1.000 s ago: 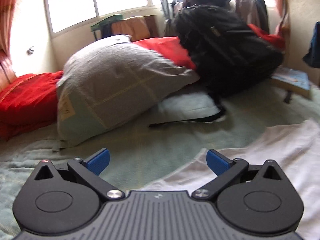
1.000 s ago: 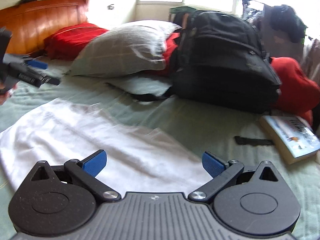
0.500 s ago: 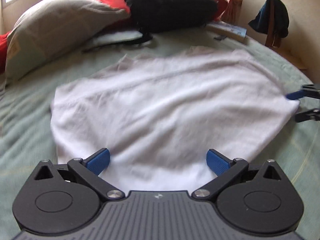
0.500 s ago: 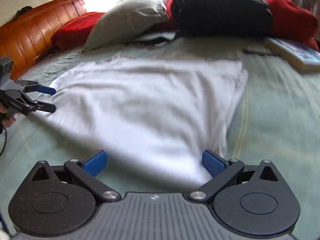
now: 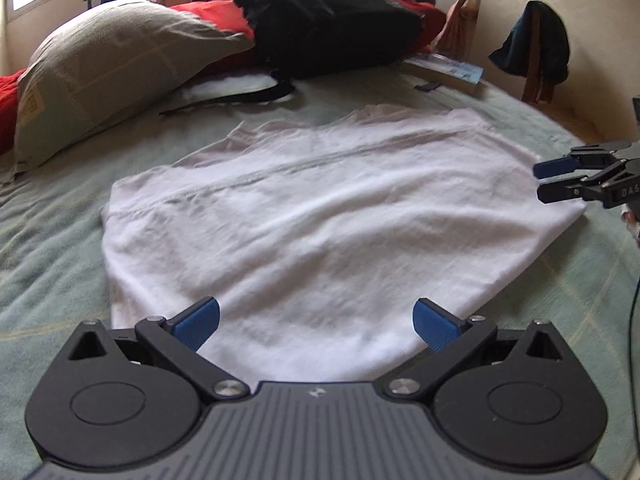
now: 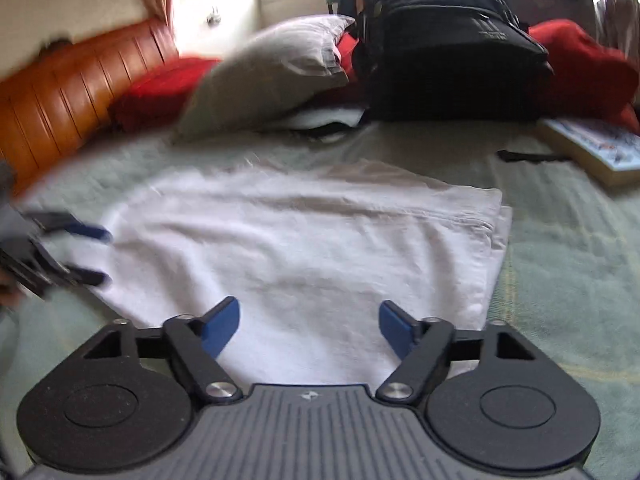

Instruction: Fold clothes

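The white garment (image 5: 320,216) lies spread flat on the bed (image 5: 48,248). At its left near corner the left gripper (image 5: 316,322), tilted down, has its jaws wide over the hem; it could pinch the bedcover too. At the right corner, the right gripper (image 6: 310,328), also angled down, is closing its jaws over cloth and may catch only one layer.
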Tool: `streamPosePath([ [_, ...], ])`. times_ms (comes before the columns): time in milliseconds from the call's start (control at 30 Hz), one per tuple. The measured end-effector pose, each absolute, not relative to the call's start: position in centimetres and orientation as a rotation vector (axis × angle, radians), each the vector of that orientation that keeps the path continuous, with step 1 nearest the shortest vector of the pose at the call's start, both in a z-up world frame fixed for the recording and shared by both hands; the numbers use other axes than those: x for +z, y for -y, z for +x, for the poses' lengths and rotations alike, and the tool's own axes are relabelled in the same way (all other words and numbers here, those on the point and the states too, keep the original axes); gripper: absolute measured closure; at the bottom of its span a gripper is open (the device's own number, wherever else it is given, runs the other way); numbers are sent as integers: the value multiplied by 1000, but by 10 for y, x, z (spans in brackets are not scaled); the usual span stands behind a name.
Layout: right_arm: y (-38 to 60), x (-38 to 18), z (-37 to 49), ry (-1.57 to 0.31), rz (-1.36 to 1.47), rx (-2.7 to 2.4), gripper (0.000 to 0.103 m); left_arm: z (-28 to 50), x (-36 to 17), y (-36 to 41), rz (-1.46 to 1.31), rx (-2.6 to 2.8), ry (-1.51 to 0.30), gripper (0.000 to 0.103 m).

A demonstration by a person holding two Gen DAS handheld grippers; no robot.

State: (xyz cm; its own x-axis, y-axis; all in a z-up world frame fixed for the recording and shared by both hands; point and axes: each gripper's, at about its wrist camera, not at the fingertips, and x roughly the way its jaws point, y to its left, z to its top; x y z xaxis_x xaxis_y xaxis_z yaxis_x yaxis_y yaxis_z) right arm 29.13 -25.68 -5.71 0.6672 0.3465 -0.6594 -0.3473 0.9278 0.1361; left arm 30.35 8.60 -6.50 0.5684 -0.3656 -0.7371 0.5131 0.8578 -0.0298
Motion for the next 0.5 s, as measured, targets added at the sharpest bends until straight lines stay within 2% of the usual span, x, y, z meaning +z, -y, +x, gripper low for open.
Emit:
streamPosePath([
  [133,263,-77,268,-769,-76,312,26,299,-74,-111,176,-462,-847,1],
  [267,272,-66,252,-787,-67,291,26,294,-62,-111,180,-471,-841,1],
  [500,252,-55,278,-726,-45,355,25,286,-59,-89,150,-579,-838,1],
])
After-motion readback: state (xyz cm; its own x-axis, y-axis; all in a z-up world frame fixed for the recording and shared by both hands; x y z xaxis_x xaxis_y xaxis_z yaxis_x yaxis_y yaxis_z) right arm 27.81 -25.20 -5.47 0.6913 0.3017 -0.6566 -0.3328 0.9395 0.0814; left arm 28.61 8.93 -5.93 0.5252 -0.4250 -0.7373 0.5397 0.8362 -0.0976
